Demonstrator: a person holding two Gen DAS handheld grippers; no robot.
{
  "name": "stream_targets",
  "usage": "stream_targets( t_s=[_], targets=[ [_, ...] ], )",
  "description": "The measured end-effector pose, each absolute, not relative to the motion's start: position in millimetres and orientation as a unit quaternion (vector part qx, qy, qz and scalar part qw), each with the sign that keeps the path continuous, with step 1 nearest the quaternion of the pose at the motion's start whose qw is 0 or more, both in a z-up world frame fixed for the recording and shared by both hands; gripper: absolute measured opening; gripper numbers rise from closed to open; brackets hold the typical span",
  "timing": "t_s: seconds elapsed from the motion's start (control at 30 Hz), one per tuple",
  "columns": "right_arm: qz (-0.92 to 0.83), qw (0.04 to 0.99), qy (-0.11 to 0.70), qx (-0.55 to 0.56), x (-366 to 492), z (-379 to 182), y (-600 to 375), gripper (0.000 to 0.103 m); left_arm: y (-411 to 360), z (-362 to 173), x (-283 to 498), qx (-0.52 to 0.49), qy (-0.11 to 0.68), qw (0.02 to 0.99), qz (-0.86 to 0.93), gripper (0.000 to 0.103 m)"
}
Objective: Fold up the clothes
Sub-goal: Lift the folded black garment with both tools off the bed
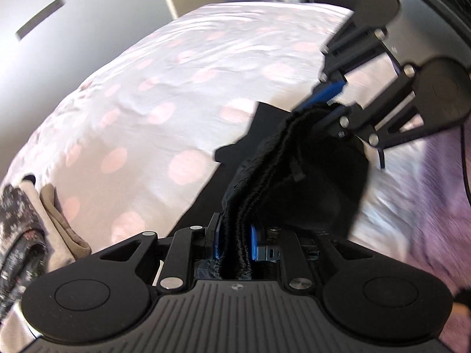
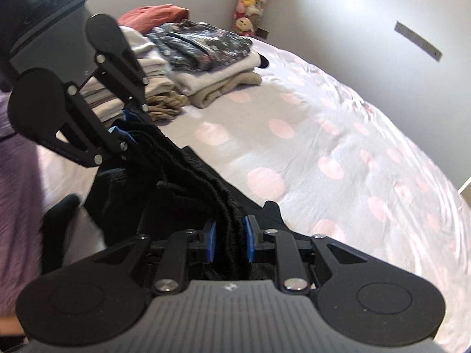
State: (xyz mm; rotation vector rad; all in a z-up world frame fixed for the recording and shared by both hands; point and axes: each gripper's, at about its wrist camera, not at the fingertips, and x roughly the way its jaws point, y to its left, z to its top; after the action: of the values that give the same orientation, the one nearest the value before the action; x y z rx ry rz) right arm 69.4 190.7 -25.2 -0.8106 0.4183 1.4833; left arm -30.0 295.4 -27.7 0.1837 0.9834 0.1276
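A black garment (image 1: 273, 158) with a ribbed, doubled-up edge is stretched between both grippers above the bed. My left gripper (image 1: 234, 242) is shut on one end of that edge, its blue pads pressing the bunched fabric. My right gripper (image 2: 230, 242) is shut on the other end in the same way. Each gripper shows in the other's view: the right gripper (image 1: 329, 100) at upper right, the left gripper (image 2: 126, 131) at upper left. The black garment (image 2: 191, 170) hangs down from the taut edge onto the bedspread below.
The bed carries a white bedspread (image 1: 164, 88) with pink dots. Stacks of folded clothes (image 2: 188, 67) sit at the bed's far side, also at the left edge (image 1: 26, 223) in the left wrist view. A purple sleeve (image 2: 17, 194) is close by. Grey walls surround the bed.
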Motion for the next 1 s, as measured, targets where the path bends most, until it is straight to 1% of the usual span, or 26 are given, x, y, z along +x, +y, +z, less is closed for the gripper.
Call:
stream_targets(
  t_s=[0.07, 0.1, 0.13, 0.27, 0.33, 0.37, 0.4, 0.43, 0.47, 0.5, 0.53, 0.67, 0.8, 0.83, 0.87, 1.0],
  targets=[
    [0.646, 0.652, 0.199, -0.343, 80.2, -33.8, 203.1, 0.023, 311.5, -37.6, -22.7, 0.06, 0.464, 0.881, 0.071, 0.017],
    [0.643, 0.656, 0.206, -0.337, 85.6, -38.1, 209.3, 0.024, 319.2, -44.4, -19.8, 0.046, 0.461, 0.883, 0.078, 0.018],
    [0.641, 0.659, 0.214, -0.33, 90.2, -43.6, 215.1, 0.028, 325.8, -51.9, -17.7, 0.032, 0.459, 0.884, 0.082, 0.018],
    [0.625, 0.674, 0.238, -0.315, 102.9, -64.6, 227.0, 0.033, 346.5, -78.2, -10.0, -0.006, 0.457, 0.883, 0.104, 0.022],
    [0.609, 0.691, 0.24, -0.305, 107.5, -74.2, 230.3, 0.054, 351.9, -86.9, -7.3, -0.011, 0.459, 0.881, 0.113, 0.023],
    [0.604, 0.701, 0.243, -0.293, 111.6, -76.6, 228.8, 0.055, 355.2, -89.6, -7.6, -0.015, 0.457, 0.881, 0.118, 0.026],
    [0.597, 0.71, 0.245, -0.281, 115.6, -79.0, 227.4, 0.056, 358.5, -92.2, -7.8, -0.019, 0.455, 0.882, 0.123, 0.03],
    [0.594, 0.714, 0.256, -0.267, 120.3, -80.8, 227.0, 0.057, 361.6, -93.7, -8.5, -0.026, 0.451, 0.883, 0.131, 0.036],
    [0.592, 0.718, 0.267, -0.252, 125.6, -83.2, 227.6, 0.057, 364.5, -93.4, -10.1, -0.032, 0.442, 0.885, 0.14, 0.04],
    [0.586, 0.723, 0.275, -0.243, 129.2, -85.2, 226.7, 0.057, 367.6, -93.3, -11.2, -0.036, 0.433, 0.888, 0.151, 0.046],
    [0.58, 0.727, 0.282, -0.234, 132.7, -87.1, 225.9, 0.057, 371.1, -93.6, -11.2, -0.038, 0.425, 0.89, 0.162, 0.049],
    [0.559, 0.745, 0.302, -0.205, 140.9, -94.9, 219.8, 0.057, 383.7, -94.0, -12.3, -0.058, 0.403, 0.89, 0.204, 0.049],
    [0.542, 0.769, 0.294, -0.168, 142.0, -87.9, 198.5, 0.057, 381.9, -86.6, -24.9, -0.07, 0.391, 0.889, 0.227, 0.051],
    [0.538, 0.775, 0.291, -0.158, 141.9, -85.7, 191.4, 0.057, 380.2, -83.3, -29.1, -0.075, 0.39, 0.89, 0.224, 0.054],
    [0.534, 0.781, 0.289, -0.148, 141.9, -83.4, 184.3, 0.057, 378.7, -80.1, -33.3, -0.081, 0.389, 0.891, 0.221, 0.055],
    [0.532, 0.782, 0.306, -0.112, 143.5, -83.6, 157.1, 0.057, 380.3, -75.8, -48.5, -0.128, 0.406, 0.883, 0.2, 0.055]
  ],
)
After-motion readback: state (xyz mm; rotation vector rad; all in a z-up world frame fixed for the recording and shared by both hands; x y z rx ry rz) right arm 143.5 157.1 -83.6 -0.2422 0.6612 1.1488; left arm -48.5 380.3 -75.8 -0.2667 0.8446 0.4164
